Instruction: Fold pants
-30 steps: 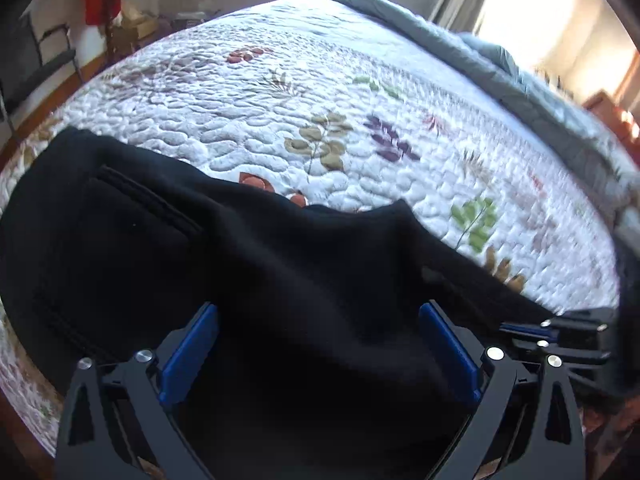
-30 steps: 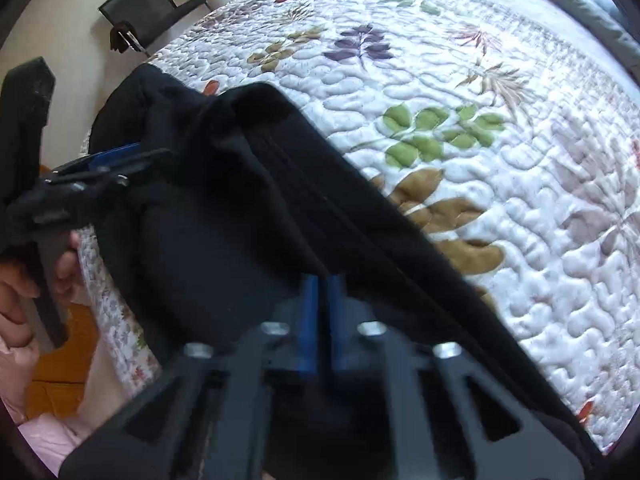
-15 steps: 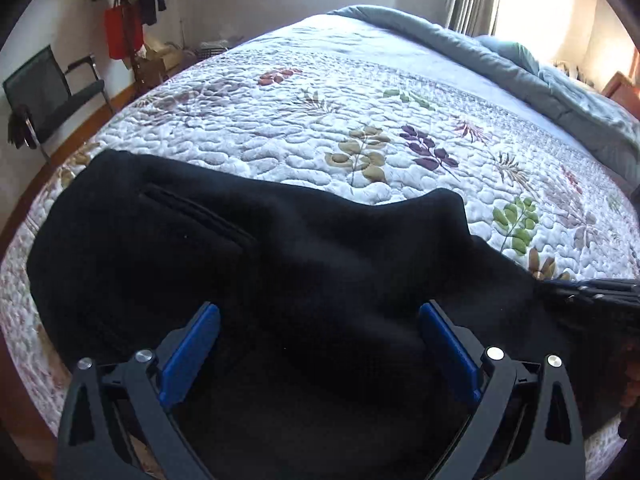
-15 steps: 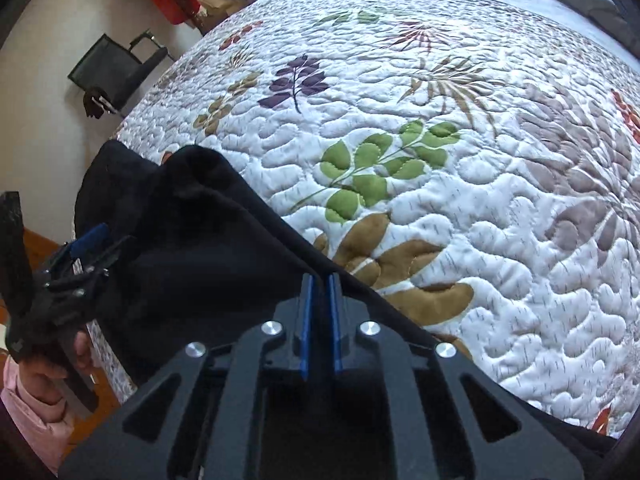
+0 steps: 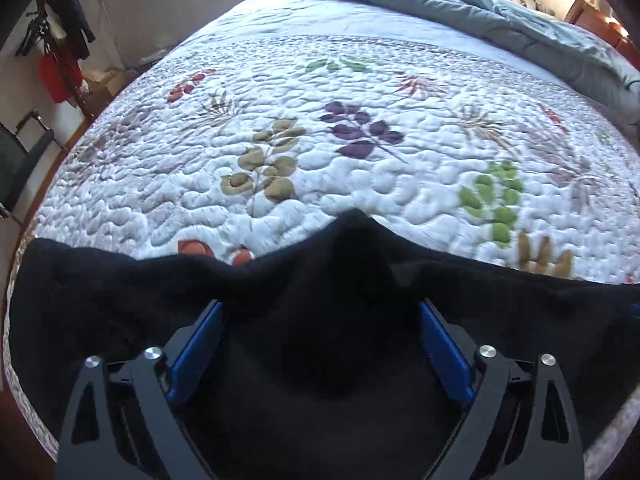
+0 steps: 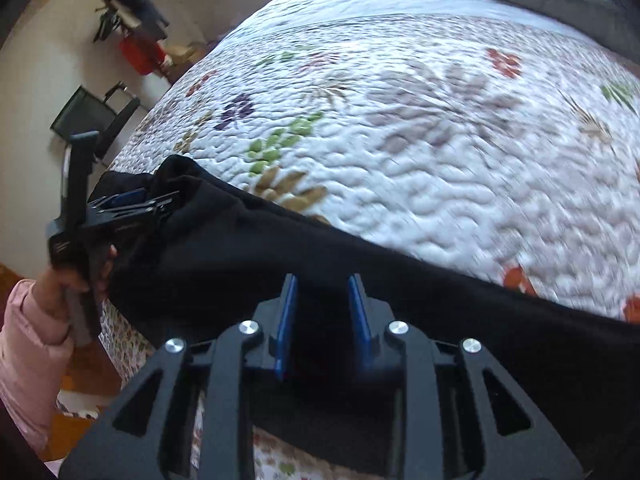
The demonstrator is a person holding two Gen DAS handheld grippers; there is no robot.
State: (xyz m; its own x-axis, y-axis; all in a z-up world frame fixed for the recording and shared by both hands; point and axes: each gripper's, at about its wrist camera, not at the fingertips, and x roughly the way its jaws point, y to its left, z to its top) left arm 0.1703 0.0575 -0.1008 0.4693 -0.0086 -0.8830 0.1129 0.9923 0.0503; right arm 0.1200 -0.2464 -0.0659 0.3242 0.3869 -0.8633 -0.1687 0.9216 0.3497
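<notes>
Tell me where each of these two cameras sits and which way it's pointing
Left wrist: on the left gripper, open over the black pants, looking across the quilted bed toward the blue duvet.
Right wrist: on the right gripper, open, facing leftward; left hand shows.
Shared: pants, bed, chair.

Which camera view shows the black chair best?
The right wrist view: the black chair appears nearly whole by the wall, left of the quilt. The left wrist view shows only a cropped part at its left edge.
</notes>
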